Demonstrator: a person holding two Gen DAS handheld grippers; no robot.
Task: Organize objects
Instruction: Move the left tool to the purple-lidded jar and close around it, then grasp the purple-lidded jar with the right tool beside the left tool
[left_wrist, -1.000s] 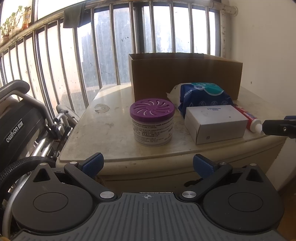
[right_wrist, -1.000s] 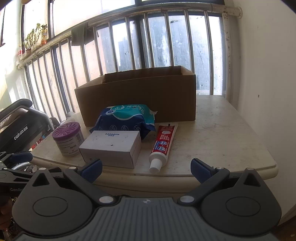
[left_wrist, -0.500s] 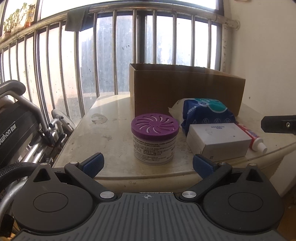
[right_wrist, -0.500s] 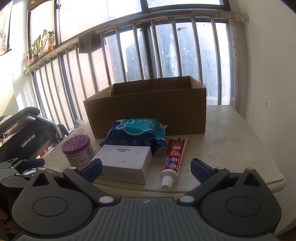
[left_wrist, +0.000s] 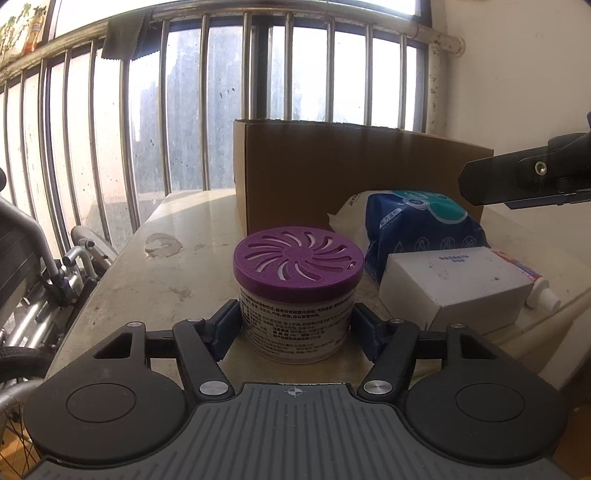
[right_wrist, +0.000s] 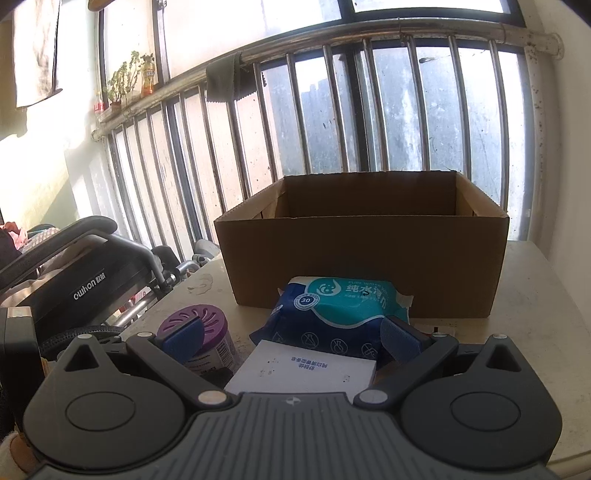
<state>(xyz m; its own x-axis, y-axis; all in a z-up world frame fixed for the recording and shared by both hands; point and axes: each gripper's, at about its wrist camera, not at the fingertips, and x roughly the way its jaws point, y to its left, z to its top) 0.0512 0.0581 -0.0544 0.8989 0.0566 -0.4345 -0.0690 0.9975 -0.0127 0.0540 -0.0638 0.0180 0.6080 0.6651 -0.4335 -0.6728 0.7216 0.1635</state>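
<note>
Two grippers were in play, so going left to right. Off the left edge of the table (left_wrist: 177, 266) sat a folded wheelchair (right_wrist: 85, 284), not part of the job as far as I could tell.

Half a second before, the left gripper (left_wrist: 295, 326) was hanging back from the table edge with its fingers spread wide and the jar (left_wrist: 297, 291) sitting well ahead of it. By this moment it had moved in and narrowed: the blue pads (left_wrist: 221, 328) sat right against either side of the jar's white body, under the purple lid. Looked clamped on it, or a hair from it; the jar itself was upright on the table, not lifted yet.

Right of the jar lay the white carton (left_wrist: 454, 284) with the blue wipes (left_wrist: 421, 225) just behind it, and the toothpaste (left_wrist: 535, 284) poking out past the carton's far end. Behind all of that stood the open box (right_wrist: 364, 262), and what showed of its inside looked bare.

The right gripper (right_wrist: 291, 341) had come up and forward too. It hovered over the carton with its fingers apart, grabbing nothing, wipes just ahead.

My read: the jar was going first, and the next bit would be a lift high enough to clear the box wall. Nothing sorted yet.
</note>
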